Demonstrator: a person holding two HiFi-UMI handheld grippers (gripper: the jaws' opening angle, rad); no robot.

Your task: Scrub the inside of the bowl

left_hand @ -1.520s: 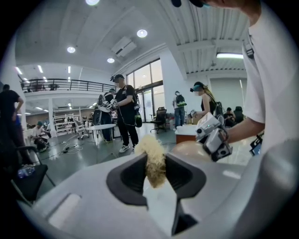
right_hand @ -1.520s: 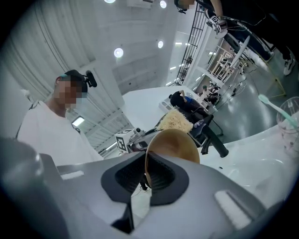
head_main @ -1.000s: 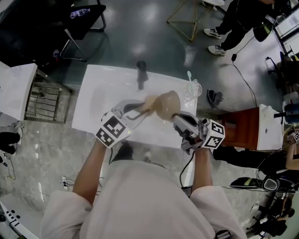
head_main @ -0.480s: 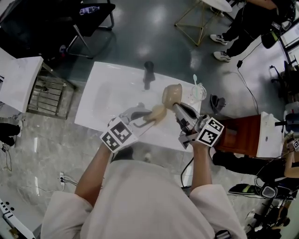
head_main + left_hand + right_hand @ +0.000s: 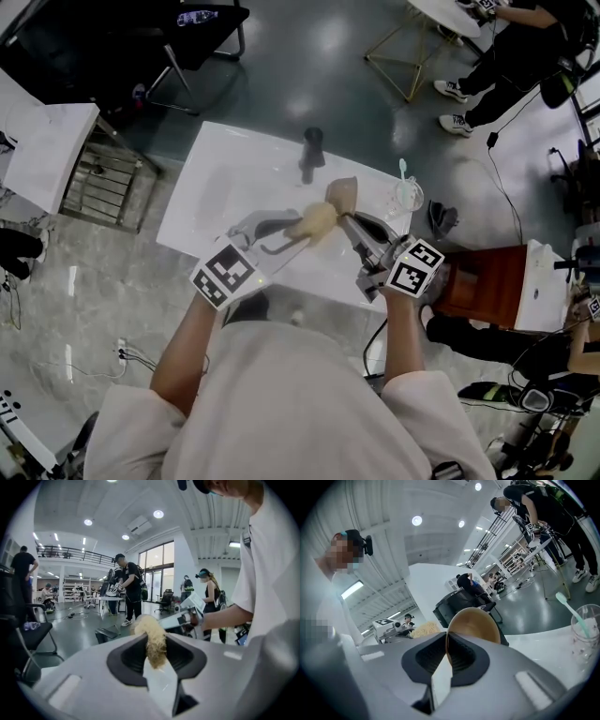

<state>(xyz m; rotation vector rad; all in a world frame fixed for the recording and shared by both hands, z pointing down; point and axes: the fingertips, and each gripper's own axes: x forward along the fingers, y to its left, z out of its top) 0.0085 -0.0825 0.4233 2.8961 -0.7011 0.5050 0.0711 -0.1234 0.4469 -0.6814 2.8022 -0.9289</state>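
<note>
A tan wooden bowl (image 5: pixel 343 194) (image 5: pixel 477 623) hangs on edge above the white sink (image 5: pixel 216 187), its rim pinched in my right gripper (image 5: pixel 349 221) (image 5: pixel 447 651), which is shut on it. My left gripper (image 5: pixel 298 230) (image 5: pixel 154 651) is shut on a straw-coloured fibre scrubber (image 5: pixel 315 221) (image 5: pixel 151 637). In the head view the scrubber sits just left of and below the bowl, close to it; whether they touch I cannot tell. The right gripper view shows the scrubber (image 5: pixel 423 630) beside the bowl's left edge.
A dark faucet (image 5: pixel 312 150) stands at the sink's back edge. A clear cup with a toothbrush (image 5: pixel 406 192) (image 5: pixel 583 630) stands on the counter at the right. A metal rack (image 5: pixel 101 183) and a red-brown cabinet (image 5: pixel 483 277) flank the sink. People stand around the room.
The scrubber has come out of the bowl and now sits left of it. The bowl has tilted further on edge and dropped slightly with my right gripper.
</note>
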